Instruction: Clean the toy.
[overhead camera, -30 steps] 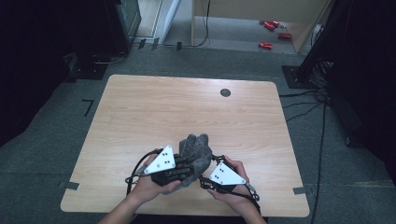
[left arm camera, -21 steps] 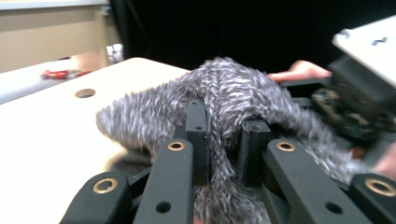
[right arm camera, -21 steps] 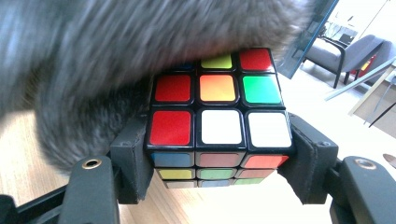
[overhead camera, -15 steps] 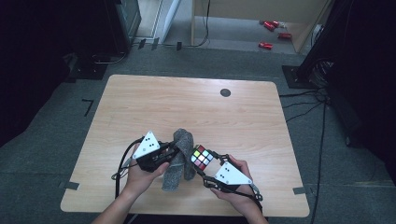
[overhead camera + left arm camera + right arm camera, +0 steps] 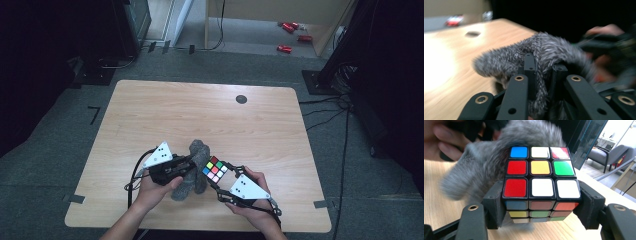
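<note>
Grey furry cloth (image 5: 192, 167) pinched in the left gripper (image 5: 186, 166), jaws pressed nearly together on a fold of it, seen close in the left gripper view (image 5: 541, 65). Puzzle cube (image 5: 215, 168) clamped between the pads of the right gripper (image 5: 218, 173), sides squarely caught, held just above the wooden table (image 5: 200, 110) near its front edge, cloth touching its far side (image 5: 486, 162). Judged step: uncovering the cube, or perhaps wiping it; blur makes that hard to settle. Next move calls for drawing the cloth clear leftward while keeping the cube steady, without snagging fur on a corner.
</note>
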